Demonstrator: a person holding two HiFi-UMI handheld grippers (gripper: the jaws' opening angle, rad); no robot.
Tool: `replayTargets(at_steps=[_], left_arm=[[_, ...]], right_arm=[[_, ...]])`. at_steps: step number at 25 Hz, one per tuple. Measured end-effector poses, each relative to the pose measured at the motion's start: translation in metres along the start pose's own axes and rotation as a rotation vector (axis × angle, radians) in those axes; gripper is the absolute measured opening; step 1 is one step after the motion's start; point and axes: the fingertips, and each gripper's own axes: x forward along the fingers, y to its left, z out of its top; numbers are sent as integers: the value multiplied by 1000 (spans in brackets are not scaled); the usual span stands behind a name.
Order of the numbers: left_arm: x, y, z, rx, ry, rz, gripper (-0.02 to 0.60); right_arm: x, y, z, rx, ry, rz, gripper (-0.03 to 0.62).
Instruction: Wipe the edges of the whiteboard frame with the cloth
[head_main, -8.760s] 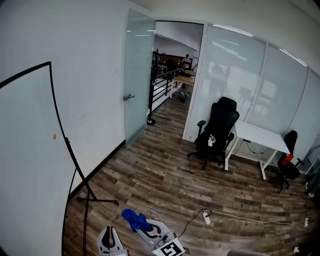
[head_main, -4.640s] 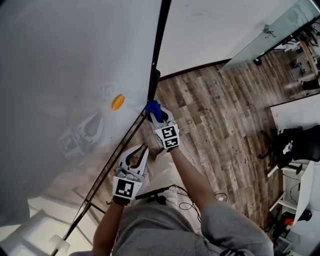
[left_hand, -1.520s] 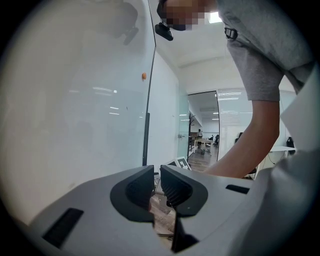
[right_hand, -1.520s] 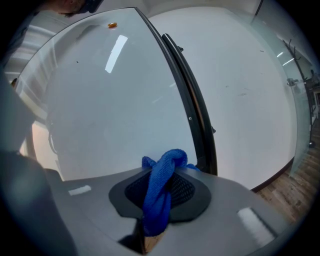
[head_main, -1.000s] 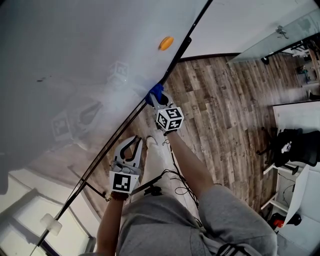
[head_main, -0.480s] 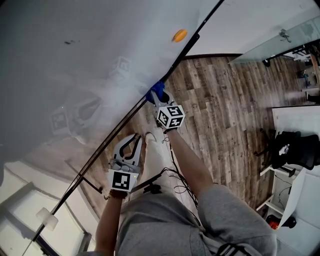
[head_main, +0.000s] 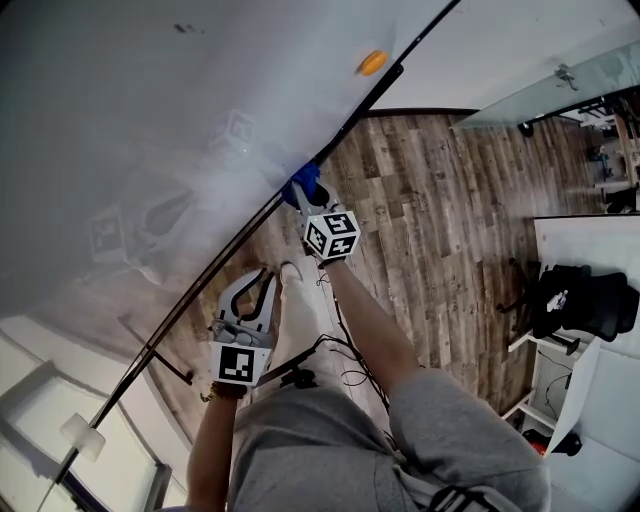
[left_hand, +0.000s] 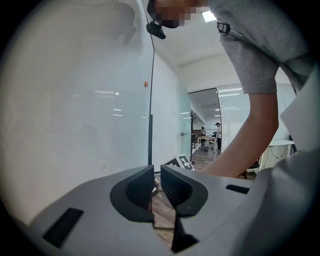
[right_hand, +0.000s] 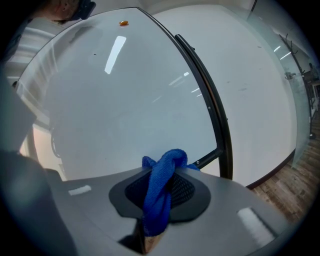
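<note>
Steadily we drag the blue cloth (head_main: 303, 182), clamped in our right gripper (head_main: 304, 196), further from the orange magnet (head_main: 372, 62) along the whiteboard frame (head_main: 200, 275), so this edge is getting wiped; our left gripper (head_main: 258, 280) idles empty, jaws all but together.

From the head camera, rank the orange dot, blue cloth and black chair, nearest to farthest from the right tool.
1. Blue cloth, gripped in the right tool.
2. Orange dot, on the whiteboard.
3. Black chair, far right.
</note>
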Motion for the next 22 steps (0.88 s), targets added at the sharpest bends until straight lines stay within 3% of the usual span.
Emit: replayTargets(at_steps=[4,9,12,16,22], left_arm=[[-7,3,-7,-9,20,17,46],[-10,2,-2,135,-21,-21,46],[-17,4,-12,87,7,-7,46],[-23,1,-5,158,-24,-27,46],[-31,1,-6,156,-11,-33,46]], right_arm=[[-2,5,-1,1,-7,0,57],[1,9,-4,6,-10,-13,57],[0,13,-7,9,-12,-17,55],[-3,18,-9,27,-10,-30,55],[-4,30,-15,51,-9,-26,55]])
